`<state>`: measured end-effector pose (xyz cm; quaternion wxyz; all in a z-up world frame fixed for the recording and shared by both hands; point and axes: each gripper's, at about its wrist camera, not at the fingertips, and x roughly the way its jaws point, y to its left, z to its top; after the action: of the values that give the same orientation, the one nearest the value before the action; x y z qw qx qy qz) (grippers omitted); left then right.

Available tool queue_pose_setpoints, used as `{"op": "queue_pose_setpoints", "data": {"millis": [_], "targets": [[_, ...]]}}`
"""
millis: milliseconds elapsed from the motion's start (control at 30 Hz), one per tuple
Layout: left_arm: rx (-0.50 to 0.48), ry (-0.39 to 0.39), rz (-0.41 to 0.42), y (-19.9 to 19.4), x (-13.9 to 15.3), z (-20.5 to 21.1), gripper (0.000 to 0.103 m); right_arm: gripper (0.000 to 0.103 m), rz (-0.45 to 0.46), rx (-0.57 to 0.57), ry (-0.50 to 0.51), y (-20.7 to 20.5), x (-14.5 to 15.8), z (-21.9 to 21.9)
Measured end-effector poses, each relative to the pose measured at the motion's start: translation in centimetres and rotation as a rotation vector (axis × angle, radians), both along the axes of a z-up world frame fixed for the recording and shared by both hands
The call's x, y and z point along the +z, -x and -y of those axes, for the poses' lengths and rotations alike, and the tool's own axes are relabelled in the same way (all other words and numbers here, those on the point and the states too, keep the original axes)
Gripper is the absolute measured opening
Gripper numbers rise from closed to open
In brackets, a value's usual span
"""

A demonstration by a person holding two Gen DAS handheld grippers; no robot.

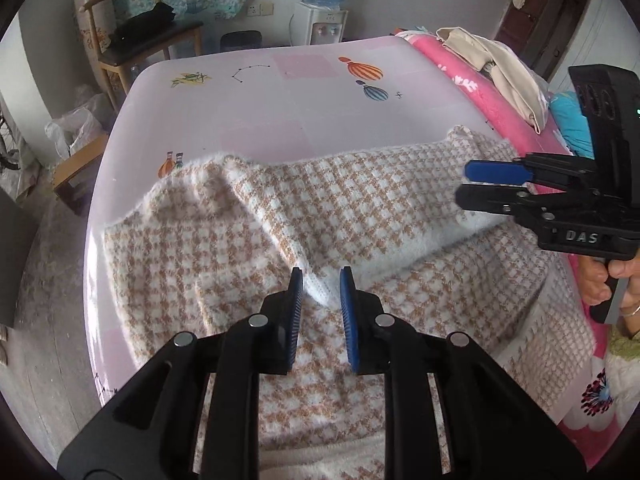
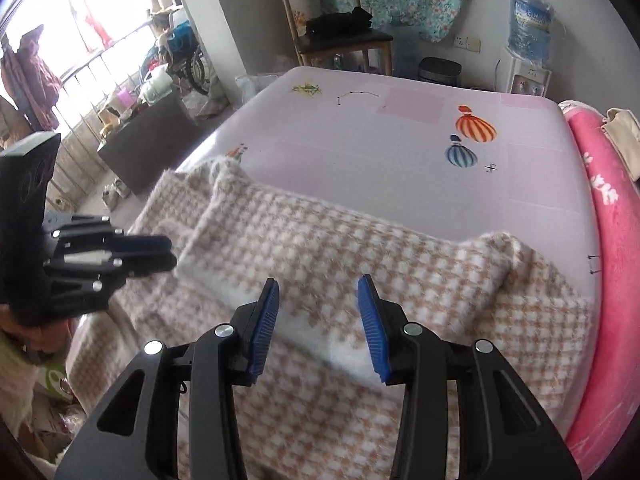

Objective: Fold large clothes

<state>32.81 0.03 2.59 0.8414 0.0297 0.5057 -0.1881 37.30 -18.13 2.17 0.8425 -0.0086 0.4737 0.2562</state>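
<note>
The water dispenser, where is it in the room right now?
In the left wrist view the water dispenser stands against the far wall beyond the pink bed sheet, right of the wooden chair; the right wrist view shows it at upper right.

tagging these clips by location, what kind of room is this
Most likely a lived-in room of a home: a bed with a pink printed sheet, a water dispenser against the wall and a wooden chair, with a houndstooth garment spread out for folding.
</note>
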Motion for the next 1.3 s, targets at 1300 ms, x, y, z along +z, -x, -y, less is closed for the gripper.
{"op": "queue_pose_setpoints", "data": {"millis": [1300], "targets": [[0.201, 0.170, 0.016, 15.6, -5.2, -10.5, 0.032, 0.074, -0.140, 0.014, -0.044, 20.5, -5.1, 0.8]]}}
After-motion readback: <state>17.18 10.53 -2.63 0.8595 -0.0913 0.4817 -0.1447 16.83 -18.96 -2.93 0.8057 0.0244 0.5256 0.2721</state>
